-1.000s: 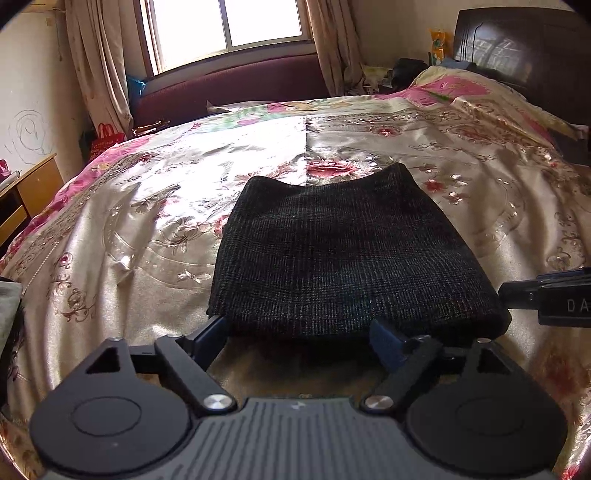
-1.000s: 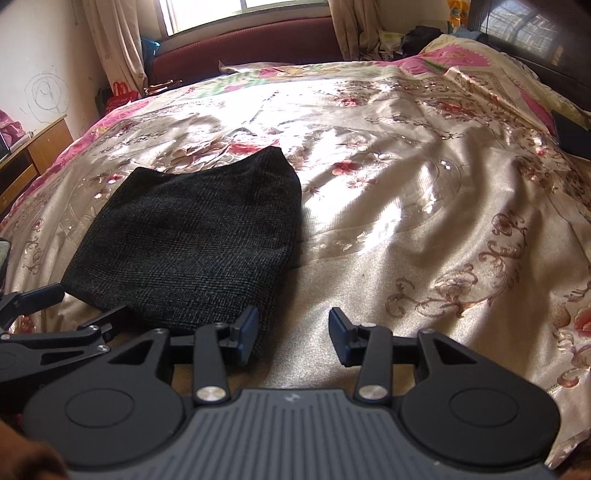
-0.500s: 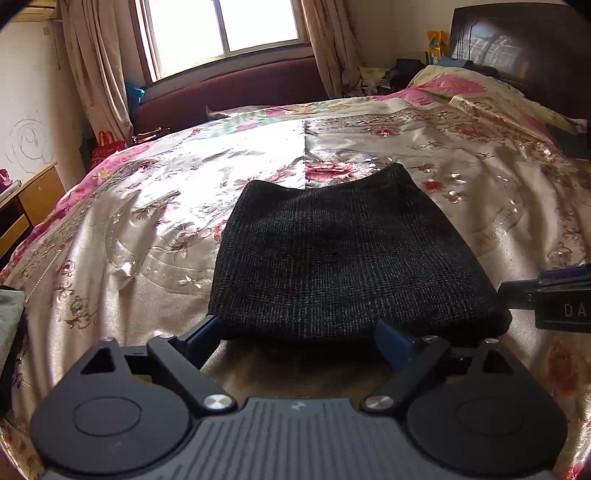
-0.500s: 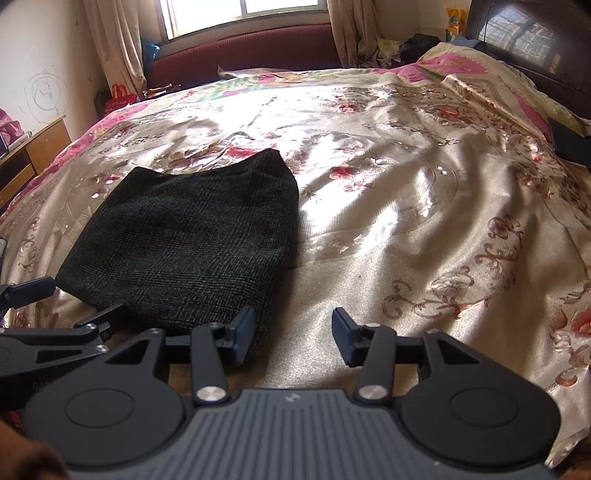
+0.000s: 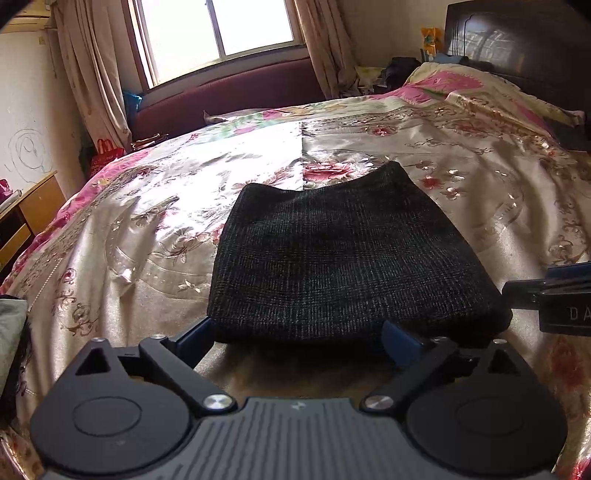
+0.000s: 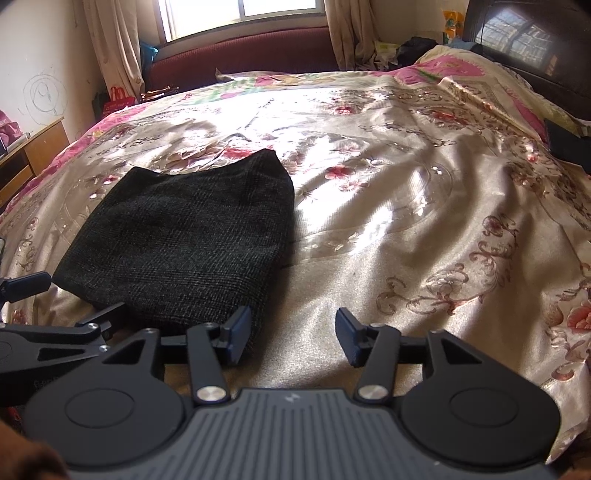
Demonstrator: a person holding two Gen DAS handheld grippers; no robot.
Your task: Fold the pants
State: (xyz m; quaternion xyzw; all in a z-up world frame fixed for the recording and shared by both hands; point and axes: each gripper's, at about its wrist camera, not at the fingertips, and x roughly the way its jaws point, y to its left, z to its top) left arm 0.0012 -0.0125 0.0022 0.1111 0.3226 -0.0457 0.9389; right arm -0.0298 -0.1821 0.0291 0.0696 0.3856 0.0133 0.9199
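Sunlit window between curtains — maroon bench below (scribbled wall left), dark headboard.

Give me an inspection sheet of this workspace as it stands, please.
Surface: bed under a shiny floral cover, creased.
Job's things: dark pants folded into a compact rectangle, lying flat on the cover near the bed's near edge.
Clutter: grey-green cloth at the left edge; dark items at the head of the bed.
Grippers: left gripper wide open, jaws either side of the pants' near edge, not pressing; right gripper open, its jaws have just been opening, only cover between them.
Cables: nothing seen.
Surroundings: window, curtains, maroon bench, wooden cabinet, dark headboard.
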